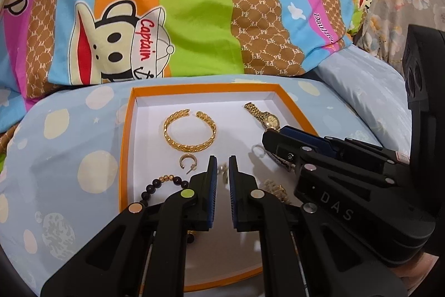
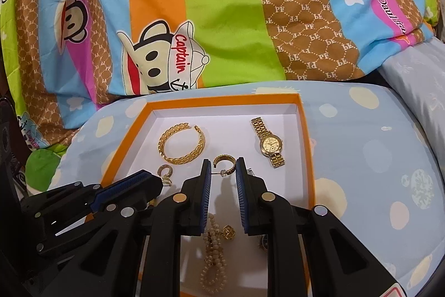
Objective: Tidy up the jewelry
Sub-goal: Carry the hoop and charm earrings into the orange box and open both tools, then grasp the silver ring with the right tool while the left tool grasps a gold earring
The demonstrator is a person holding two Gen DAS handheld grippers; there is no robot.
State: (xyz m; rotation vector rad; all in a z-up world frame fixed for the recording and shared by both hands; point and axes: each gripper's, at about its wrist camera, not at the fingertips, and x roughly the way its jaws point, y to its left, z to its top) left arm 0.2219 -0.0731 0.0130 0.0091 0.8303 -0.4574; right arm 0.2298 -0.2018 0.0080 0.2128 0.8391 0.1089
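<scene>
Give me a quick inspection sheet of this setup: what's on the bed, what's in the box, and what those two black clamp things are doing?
Surface: pale blue spotted sheet on a bed.
Job's things: orange-rimmed box with a white floor, holding a gold bangle, gold watch, gold hoop earring, small pale hoop earring, dark bead bracelet and pearl strand.
Clutter: nothing seen.
Grippers: left gripper and right gripper hang over the box, jaws nearly closed, holding nothing; the gold hoop earring lies just beyond the right one's tips.
Cables: nothing seen.
Surroundings: striped cartoon-monkey quilt behind the box.
</scene>
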